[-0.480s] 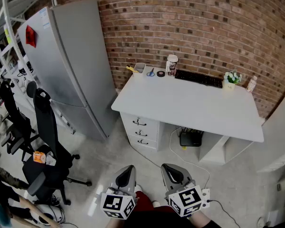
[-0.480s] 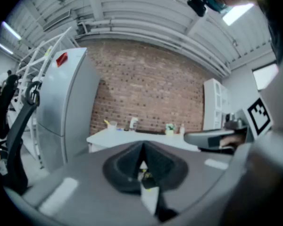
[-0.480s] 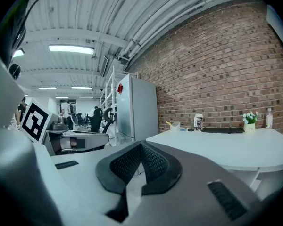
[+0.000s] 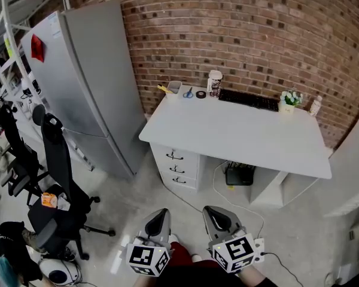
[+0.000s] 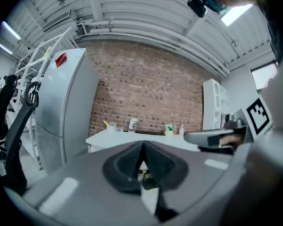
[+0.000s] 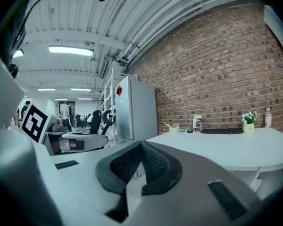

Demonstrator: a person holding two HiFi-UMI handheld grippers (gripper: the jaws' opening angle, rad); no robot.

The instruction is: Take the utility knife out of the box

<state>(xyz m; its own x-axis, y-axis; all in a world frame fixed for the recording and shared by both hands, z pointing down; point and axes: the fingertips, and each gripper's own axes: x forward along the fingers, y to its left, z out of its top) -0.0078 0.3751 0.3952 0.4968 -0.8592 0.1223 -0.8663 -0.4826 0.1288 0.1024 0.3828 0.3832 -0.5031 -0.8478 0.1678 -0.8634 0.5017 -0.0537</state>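
A white surface [image 4: 245,137] stands against a brick wall [image 4: 257,34], well away from the person. At the surface's back left corner sits a small pale box [image 4: 175,86], and the knife [image 4: 164,89] stands in it, its yellow end poking out over the rim to the left. Along the surface's back edge, to the right of the box, lie blue scissors [image 4: 189,92], a dark tape roll [image 4: 201,94], a lidded jar [image 4: 214,82], a black keyboard [image 4: 249,99], a small flower pot [image 4: 289,99] and a bottle [image 4: 315,106]. Under the surface's left end are white drawers [image 4: 176,163]; beside them, also under the surface, sits a black device [image 4: 240,174] with a white cable [image 4: 218,190] trailing onto the floor [image 4: 137,190]. A tall grey fridge [image 4: 90,82] stands just left of the surface, and black office chairs [image 4: 60,178] stand further left. The left gripper [image 4: 160,213] and the right gripper [image 4: 214,211] are held side by side, near level, well short of the surface's front edge, with floor and cable between. Each gripper's jaws are pressed together with nothing between them.
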